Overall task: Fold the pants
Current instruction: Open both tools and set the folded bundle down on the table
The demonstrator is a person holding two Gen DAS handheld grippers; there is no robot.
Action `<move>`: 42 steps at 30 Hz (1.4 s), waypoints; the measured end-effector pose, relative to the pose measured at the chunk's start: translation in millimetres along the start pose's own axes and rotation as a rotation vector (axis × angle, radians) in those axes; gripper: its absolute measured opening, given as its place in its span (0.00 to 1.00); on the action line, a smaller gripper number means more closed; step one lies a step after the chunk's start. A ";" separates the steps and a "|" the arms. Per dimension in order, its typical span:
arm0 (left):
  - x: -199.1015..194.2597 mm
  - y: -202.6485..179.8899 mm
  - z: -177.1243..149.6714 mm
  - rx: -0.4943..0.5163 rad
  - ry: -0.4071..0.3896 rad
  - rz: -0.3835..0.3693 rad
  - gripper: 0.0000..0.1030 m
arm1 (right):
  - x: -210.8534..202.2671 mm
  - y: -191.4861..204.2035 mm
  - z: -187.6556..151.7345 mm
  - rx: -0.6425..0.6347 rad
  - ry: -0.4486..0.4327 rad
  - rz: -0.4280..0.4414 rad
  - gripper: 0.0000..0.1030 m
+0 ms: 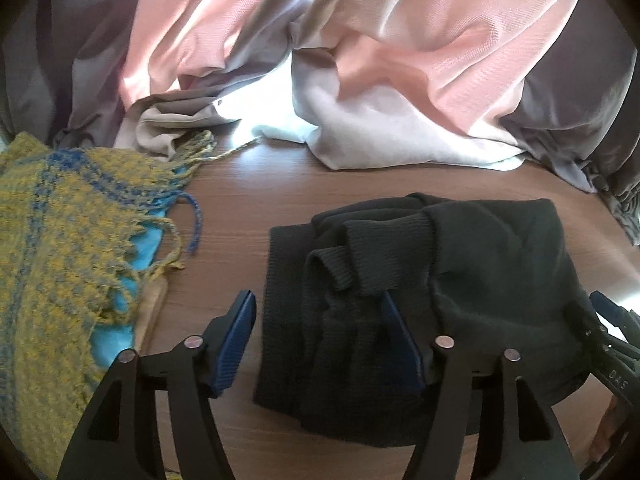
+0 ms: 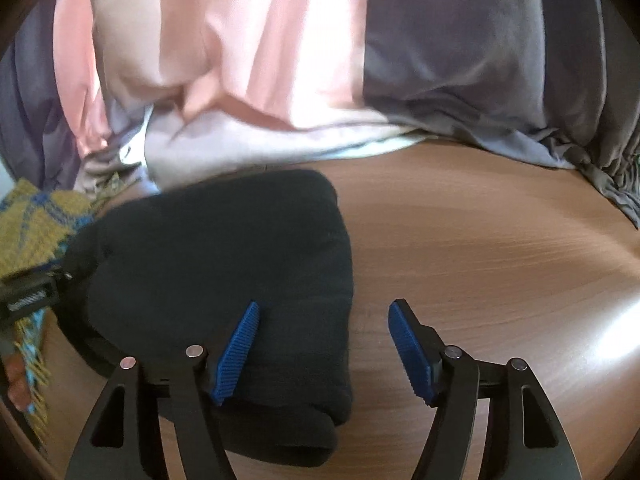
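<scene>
The black pants lie folded into a compact bundle on the wooden table, ribbed cuffs on top toward the left. My left gripper is open, hovering over the bundle's left part, its right finger over the cloth. In the right wrist view the pants lie left of centre. My right gripper is open over the bundle's right edge, left finger above the cloth, right finger above bare table. The right gripper also shows at the edge of the left wrist view.
A yellow and blue woven scarf with fringe lies at the left over a turquoise cloth. Pink, white and grey curtains hang along the table's far edge. The scarf also shows in the right wrist view.
</scene>
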State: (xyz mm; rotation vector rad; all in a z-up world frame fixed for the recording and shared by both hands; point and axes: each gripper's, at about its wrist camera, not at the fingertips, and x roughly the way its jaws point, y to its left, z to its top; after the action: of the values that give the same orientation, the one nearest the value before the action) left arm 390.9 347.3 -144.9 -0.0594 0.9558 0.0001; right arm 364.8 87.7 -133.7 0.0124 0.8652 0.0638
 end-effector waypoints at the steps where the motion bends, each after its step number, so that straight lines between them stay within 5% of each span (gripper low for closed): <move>1: -0.7 0.9 -0.4 0.000 0.002 0.005 0.65 | 4.1 -0.6 -0.7 -0.002 0.014 -0.001 0.66; 14: -64.4 -25.2 -16.6 0.043 -0.084 0.182 0.65 | -25.5 -17.7 -7.2 -0.038 -0.043 0.016 0.72; 24: -144.2 -86.4 -37.5 0.078 -0.195 0.103 0.83 | -101.3 -45.7 -10.5 -0.098 -0.184 0.051 0.84; 31: -186.9 -127.2 -53.3 0.141 -0.272 0.092 0.86 | -160.7 -63.1 -22.3 -0.105 -0.266 0.038 0.87; 42: -233.7 -181.9 -96.7 0.108 -0.274 0.021 0.94 | -225.9 -115.8 -64.6 -0.050 -0.307 0.015 0.90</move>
State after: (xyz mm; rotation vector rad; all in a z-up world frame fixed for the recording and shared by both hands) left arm 181.9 166.9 -0.5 0.0494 0.6808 -0.0235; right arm 175.5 -42.7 -8.2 -0.0180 0.5566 0.0952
